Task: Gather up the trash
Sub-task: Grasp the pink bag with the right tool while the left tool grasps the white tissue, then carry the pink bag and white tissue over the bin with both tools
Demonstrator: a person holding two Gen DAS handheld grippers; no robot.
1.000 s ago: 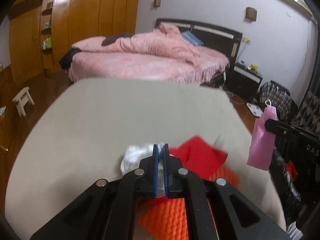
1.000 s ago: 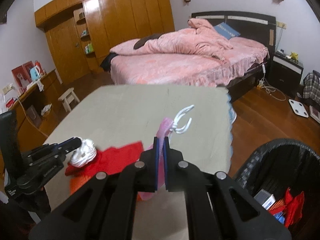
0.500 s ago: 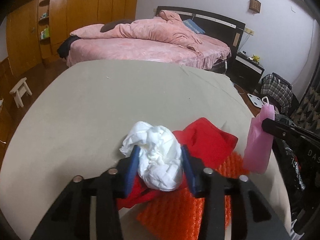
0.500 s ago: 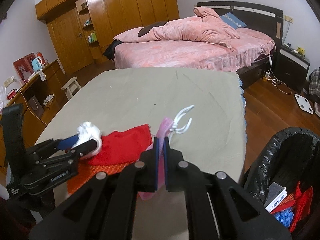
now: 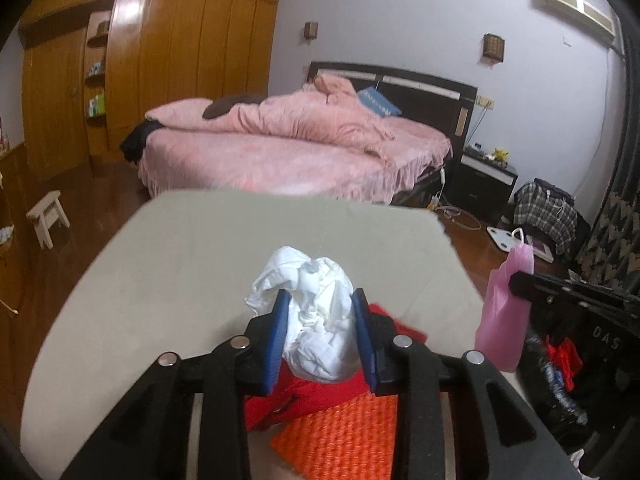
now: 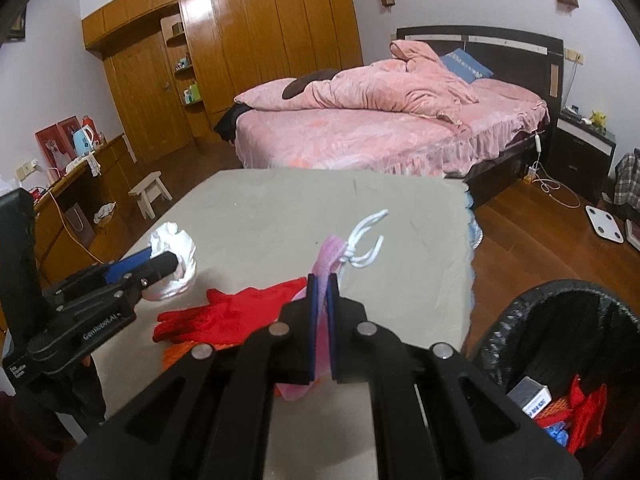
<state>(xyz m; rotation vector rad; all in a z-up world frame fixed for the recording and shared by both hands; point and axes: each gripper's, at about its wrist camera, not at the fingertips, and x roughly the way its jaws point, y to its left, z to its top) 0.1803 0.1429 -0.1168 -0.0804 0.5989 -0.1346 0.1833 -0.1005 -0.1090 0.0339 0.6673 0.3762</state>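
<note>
My left gripper [image 5: 320, 316] is shut on a crumpled white paper wad [image 5: 316, 316] and holds it above the beige table [image 5: 192, 264]; the wad [image 6: 176, 256] also shows at the left of the right wrist view. My right gripper [image 6: 323, 292] is shut on a pink plastic bag [image 6: 326, 264] with white cord handles; in the left wrist view the bag [image 5: 504, 312] hangs at the table's right edge. A red cloth [image 6: 224, 312] and an orange textured sheet [image 5: 344, 432] lie on the table below the grippers.
A black-lined trash bin [image 6: 560, 344] holding a small box and red scraps stands on the floor right of the table. A pink bed [image 6: 384, 128], a wooden wardrobe [image 6: 240, 52], a white stool [image 6: 150, 196] and a nightstand [image 6: 584, 148] lie beyond.
My left gripper opened, closed around the white paper wad and lifted it off the red cloth. My right gripper kept hold of the pink bag and rose slightly.
</note>
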